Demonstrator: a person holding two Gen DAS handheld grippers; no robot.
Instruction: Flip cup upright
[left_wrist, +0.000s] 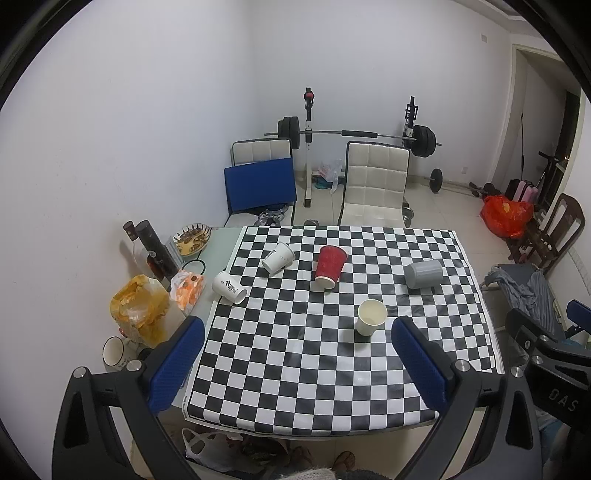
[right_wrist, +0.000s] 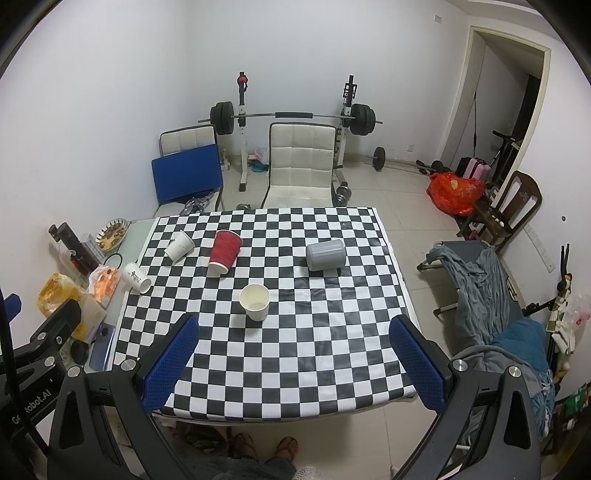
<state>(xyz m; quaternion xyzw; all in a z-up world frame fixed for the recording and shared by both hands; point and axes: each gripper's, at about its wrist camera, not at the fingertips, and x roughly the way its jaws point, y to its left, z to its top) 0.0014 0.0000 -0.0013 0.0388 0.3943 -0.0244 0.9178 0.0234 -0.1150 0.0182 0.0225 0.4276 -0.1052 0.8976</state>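
On the checkered cloth (left_wrist: 295, 369) (right_wrist: 295, 369) a cream paper cup (left_wrist: 370, 316) (right_wrist: 255, 301) stands upright, mouth up. A red cup (left_wrist: 330, 266) (right_wrist: 224, 252), a grey cup (left_wrist: 423, 274) (right_wrist: 325, 255) and two white paper cups (left_wrist: 278, 258) (left_wrist: 229, 288) (right_wrist: 179, 246) (right_wrist: 136, 277) lie on their sides. My left gripper (left_wrist: 297, 354) is open and empty, held above the near part of the table. My right gripper (right_wrist: 293, 352) is open and empty, also above the near edge, apart from every cup.
The table's left strip holds dark bottles (left_wrist: 153, 249), a snack dish (left_wrist: 192, 238), orange bags (left_wrist: 142, 310) and a mug (left_wrist: 114, 352). White chairs (left_wrist: 375, 184) and a barbell rack (left_wrist: 354, 134) stand behind the table. A cot with clothes (right_wrist: 487, 288) is at right.
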